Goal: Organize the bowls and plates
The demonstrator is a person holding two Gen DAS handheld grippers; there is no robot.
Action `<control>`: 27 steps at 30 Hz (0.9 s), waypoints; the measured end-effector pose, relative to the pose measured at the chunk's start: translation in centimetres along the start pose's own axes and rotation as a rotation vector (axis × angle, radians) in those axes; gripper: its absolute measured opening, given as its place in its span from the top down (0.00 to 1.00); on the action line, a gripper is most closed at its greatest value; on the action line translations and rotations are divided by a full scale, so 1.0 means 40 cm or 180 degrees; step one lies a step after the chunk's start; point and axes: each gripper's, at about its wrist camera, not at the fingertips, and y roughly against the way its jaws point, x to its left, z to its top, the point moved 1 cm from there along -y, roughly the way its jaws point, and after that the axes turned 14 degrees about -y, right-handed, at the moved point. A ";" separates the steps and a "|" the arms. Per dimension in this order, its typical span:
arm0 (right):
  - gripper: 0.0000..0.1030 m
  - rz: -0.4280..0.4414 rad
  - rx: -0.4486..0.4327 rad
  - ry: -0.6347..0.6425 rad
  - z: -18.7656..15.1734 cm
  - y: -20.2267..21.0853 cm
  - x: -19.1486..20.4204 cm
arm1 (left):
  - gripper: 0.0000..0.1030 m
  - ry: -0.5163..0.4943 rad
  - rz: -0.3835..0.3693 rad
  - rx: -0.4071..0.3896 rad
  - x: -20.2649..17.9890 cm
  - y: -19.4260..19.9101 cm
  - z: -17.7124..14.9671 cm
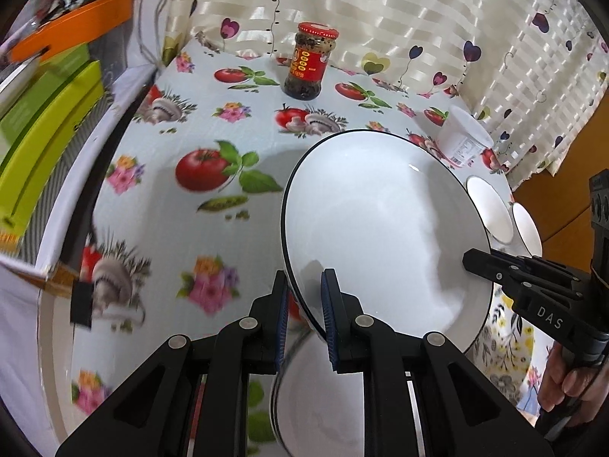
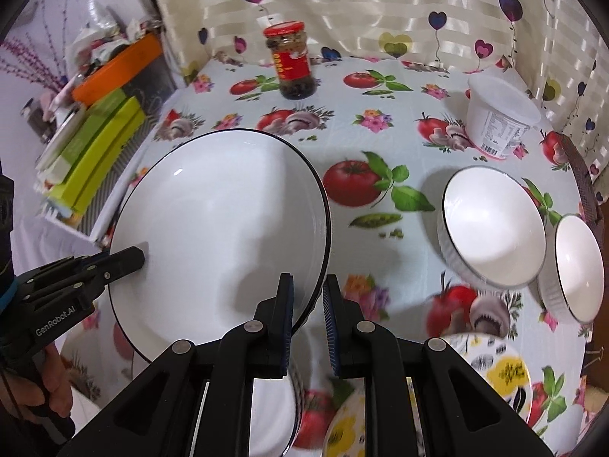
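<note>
Both claws, the left gripper (image 1: 302,314) and the right gripper (image 2: 308,320), pinch opposite rims of the white plate (image 1: 380,228), which may slip sideways onto the ribbed bowls (image 2: 491,224) if one pulls unevenly.

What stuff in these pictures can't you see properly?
- Left wrist view: the second white plate lies under the left gripper, cut by the bottom edge.
- Left wrist view: the big white plate covers most of both white bowls.
- Right wrist view: the flowered plate is partly behind the right gripper.
- Both views: print on the jar and tub is too small to read.
</note>
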 end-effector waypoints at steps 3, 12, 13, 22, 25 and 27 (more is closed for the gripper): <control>0.86 0.0021 0.0016 0.0036 -0.041 0.022 0.003 | 0.83 0.0017 0.0049 0.0003 -0.018 0.032 -0.043; 0.86 0.0009 0.0123 0.0140 -0.164 0.051 0.003 | 0.83 0.0144 0.0092 0.0041 -0.054 0.071 -0.167; 0.86 0.0006 0.0138 0.0148 -0.176 0.052 0.003 | 0.83 0.0164 0.0091 0.0051 -0.057 0.072 -0.180; 0.86 -0.0011 0.0255 0.0214 -0.248 0.045 -0.004 | 0.83 0.0228 0.0141 0.0124 -0.079 0.078 -0.255; 0.86 -0.0031 0.0289 0.0229 -0.258 0.037 -0.005 | 0.83 0.0267 0.0135 0.0165 -0.079 0.068 -0.268; 0.86 -0.0047 0.0306 0.0241 -0.263 0.031 -0.007 | 0.83 0.0282 0.0122 0.0180 -0.079 0.063 -0.275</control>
